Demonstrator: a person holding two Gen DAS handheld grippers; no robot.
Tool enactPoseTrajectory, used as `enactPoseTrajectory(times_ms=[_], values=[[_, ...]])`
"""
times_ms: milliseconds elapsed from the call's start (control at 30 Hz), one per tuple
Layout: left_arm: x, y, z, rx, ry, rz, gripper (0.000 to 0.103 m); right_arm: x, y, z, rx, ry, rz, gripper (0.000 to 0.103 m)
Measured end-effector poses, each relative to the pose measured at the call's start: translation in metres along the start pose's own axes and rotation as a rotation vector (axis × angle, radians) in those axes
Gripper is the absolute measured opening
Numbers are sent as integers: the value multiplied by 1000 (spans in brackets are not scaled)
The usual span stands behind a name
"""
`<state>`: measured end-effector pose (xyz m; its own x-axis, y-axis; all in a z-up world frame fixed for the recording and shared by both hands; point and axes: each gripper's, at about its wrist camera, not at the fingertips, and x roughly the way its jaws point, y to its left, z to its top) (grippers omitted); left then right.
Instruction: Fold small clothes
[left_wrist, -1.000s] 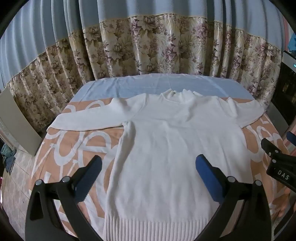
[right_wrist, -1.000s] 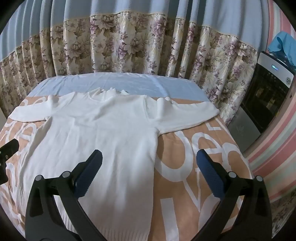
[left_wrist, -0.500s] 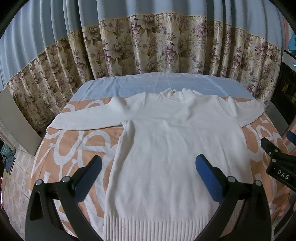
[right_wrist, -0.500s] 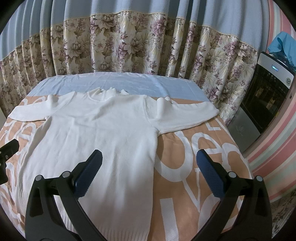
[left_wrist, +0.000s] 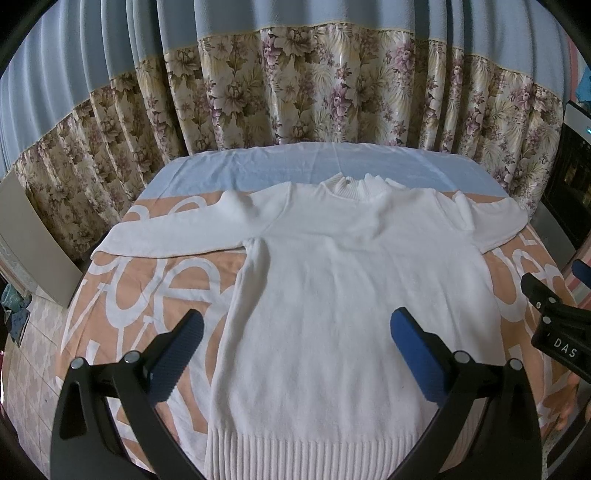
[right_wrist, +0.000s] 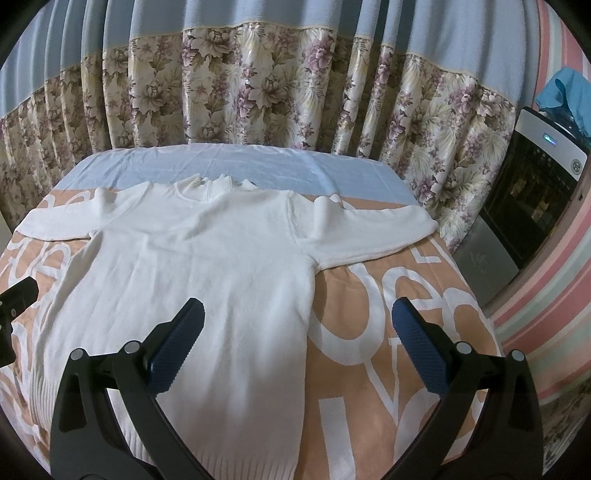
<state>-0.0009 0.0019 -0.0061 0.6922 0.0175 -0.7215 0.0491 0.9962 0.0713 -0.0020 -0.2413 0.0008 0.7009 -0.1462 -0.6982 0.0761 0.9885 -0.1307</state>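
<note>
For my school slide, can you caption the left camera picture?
Open left gripper above a white sweater spread flat on an orange bedspread.

Likely bedroom: bed (left_wrist: 155, 295), floral curtains (left_wrist: 332, 88)

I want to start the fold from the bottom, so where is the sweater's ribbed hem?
In the left wrist view, the ribbed hem lies at the near bed edge, just below the open left hand-held gripper.
</note>
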Motion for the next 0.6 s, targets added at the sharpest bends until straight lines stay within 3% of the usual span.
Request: enactPoseTrajectory(times_ms=[600], values=[[7,2,-3,1,6,-3,101,6,1,-1,-7,9,-5,100]])
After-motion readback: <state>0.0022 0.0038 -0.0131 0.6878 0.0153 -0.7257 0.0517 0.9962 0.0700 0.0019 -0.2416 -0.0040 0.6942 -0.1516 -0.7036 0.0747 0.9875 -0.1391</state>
